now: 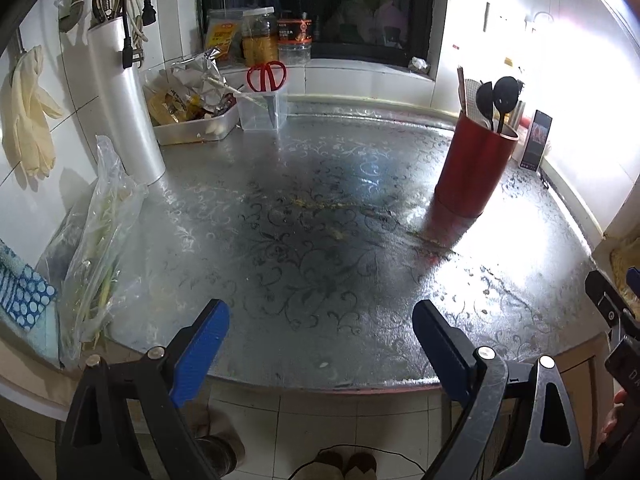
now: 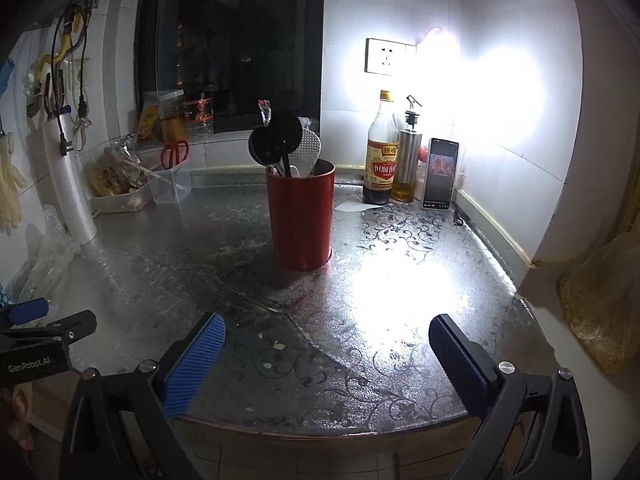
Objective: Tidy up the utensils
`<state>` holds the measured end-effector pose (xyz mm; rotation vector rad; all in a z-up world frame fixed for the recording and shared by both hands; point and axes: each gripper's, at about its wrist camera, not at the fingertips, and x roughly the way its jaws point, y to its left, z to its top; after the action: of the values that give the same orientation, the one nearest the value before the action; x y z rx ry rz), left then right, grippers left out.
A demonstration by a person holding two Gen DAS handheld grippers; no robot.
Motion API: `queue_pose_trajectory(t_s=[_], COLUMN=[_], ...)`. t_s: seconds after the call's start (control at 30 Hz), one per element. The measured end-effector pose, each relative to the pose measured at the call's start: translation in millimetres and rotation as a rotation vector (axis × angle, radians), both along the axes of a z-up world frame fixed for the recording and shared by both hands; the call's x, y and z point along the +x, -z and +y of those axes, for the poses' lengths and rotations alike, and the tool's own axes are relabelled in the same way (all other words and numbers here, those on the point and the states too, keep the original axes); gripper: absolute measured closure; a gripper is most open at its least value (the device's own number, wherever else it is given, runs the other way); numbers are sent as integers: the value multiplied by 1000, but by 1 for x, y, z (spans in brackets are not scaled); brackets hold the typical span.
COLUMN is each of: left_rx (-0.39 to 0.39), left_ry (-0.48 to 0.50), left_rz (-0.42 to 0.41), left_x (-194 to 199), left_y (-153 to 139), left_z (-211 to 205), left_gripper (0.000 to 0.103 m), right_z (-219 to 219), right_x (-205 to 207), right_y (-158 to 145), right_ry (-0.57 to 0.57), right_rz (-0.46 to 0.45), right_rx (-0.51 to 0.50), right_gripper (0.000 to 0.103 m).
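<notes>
A red cylindrical utensil holder [image 1: 474, 168] [image 2: 301, 216] stands upright on the patterned counter. Black ladles [image 1: 502, 98] [image 2: 280, 136] and a white slotted spatula [image 2: 306, 150] stick out of it. Red-handled scissors [image 1: 266, 76] [image 2: 175, 153] rest in a clear box [image 1: 262, 112] at the back left. My left gripper [image 1: 320, 320] hangs open over the counter's front edge, nothing between its blue pads. My right gripper [image 2: 326, 336] is open too, well short of the holder. Each gripper shows at the edge of the other's view.
A white tray [image 1: 196, 130] of foil and food packets sits by the clear box. A white roll [image 1: 128, 120] and a plastic bag [image 1: 100, 232] line the left wall. A vinegar bottle [image 2: 382, 152], an oil dispenser [image 2: 408, 156] and a phone [image 2: 440, 174] stand at the back right.
</notes>
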<state>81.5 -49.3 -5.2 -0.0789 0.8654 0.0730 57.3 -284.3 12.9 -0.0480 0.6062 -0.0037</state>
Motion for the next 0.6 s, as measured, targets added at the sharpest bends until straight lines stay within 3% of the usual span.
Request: queue_pose_trajectory(t_s=[0.6], left_rx=[-2], left_ry=[15], left_rz=[-23], left_x=[10], left_y=[1], left_z=[10], left_gripper=[10], right_z=[24], right_x=[7], right_y=[-2], right_ry=[-27], right_rz=[-25], right_rx=[-25], right_gripper=[0])
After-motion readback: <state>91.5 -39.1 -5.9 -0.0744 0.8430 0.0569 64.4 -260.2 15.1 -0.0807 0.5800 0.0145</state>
